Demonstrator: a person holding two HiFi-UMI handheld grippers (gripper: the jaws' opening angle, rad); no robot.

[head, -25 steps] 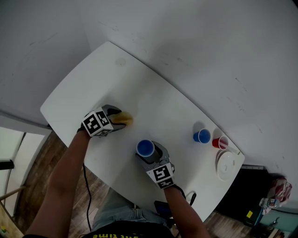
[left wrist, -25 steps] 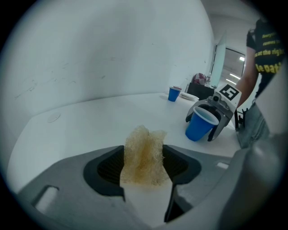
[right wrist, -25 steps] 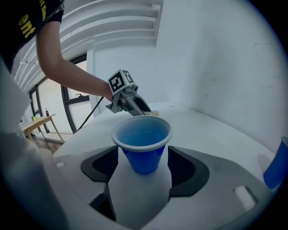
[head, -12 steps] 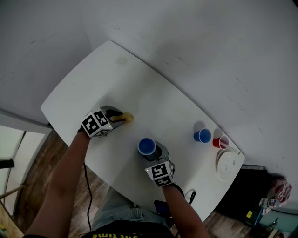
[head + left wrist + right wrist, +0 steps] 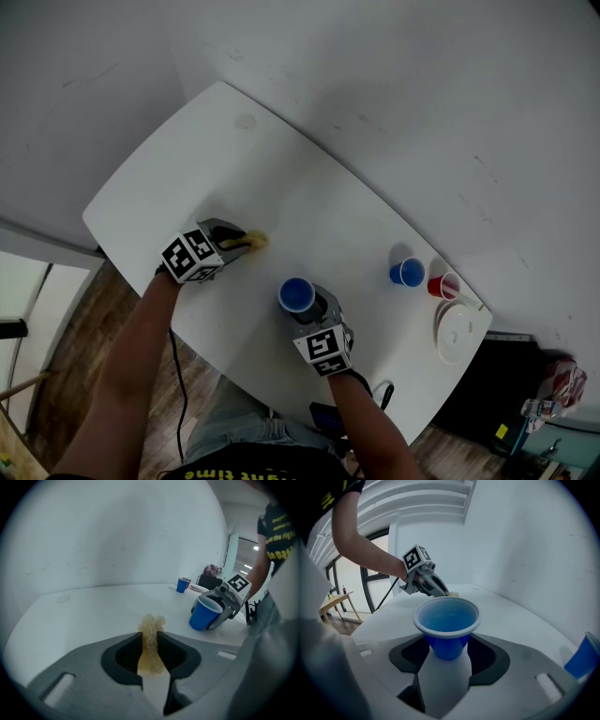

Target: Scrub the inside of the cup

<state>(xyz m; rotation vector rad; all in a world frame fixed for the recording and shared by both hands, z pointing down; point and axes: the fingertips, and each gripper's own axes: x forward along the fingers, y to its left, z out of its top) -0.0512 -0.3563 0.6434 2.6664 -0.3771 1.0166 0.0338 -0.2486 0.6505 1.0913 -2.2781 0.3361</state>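
jaws of the left gripper just squeezed in on the yellow scrubber, left of centre on the white table, while the right gripper just closed snug onto the blue cup near bottom centre.

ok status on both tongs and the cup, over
Left tongs just closed in, gripping yellow sponge. Right tongs just closed in, gripping blue cup. Sponge not yet in cup; nothing between them.

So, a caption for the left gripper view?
Left gripper just closing on yellow scrubber; right gripper just closing on blue cup.
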